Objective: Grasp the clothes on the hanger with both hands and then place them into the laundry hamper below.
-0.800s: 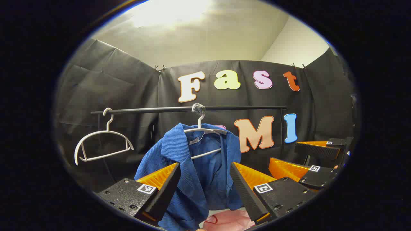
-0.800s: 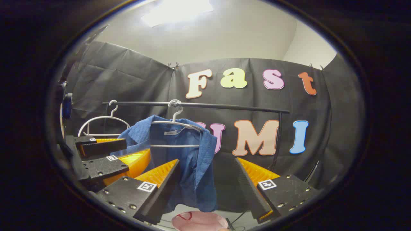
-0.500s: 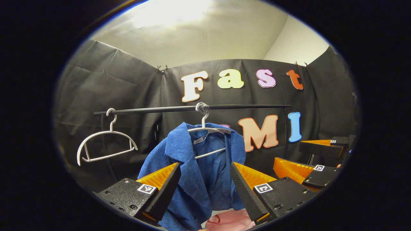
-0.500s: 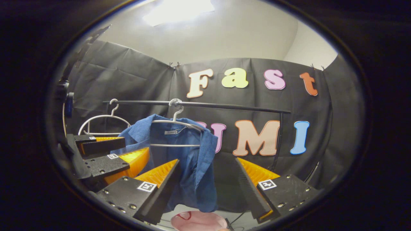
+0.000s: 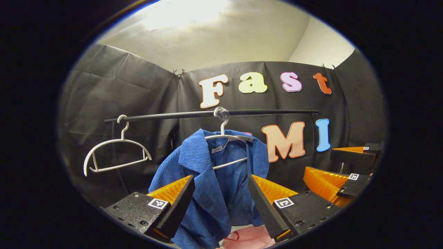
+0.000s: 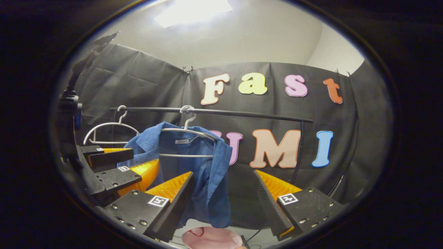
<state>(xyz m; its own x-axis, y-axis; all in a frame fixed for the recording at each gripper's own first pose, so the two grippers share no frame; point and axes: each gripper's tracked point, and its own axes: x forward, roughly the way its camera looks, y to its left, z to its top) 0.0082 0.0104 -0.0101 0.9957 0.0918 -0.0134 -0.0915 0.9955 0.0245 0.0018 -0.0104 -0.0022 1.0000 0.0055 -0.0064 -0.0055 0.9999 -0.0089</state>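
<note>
While hung, blue shirt [image 5: 211,180] between spread left tongs [image 5: 219,200]

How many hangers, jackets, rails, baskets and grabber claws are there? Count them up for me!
Hangers: 2, an empty hanger and the jacket's hanger
Blue jacket: 1
Rail: 1
Pink hamper: 1
Grippers: 2, left gripper, right gripper
Total: 7

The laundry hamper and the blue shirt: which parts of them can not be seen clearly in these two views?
- Pink laundry hamper: the lower edge of the right gripper view cuts it off; its depth is unknown.
- Blue shirt: in the left gripper view, the left gripper fingers cover its sides and the bottom edge cuts its hem.
- Shirt's neck label: too small to read.
</note>
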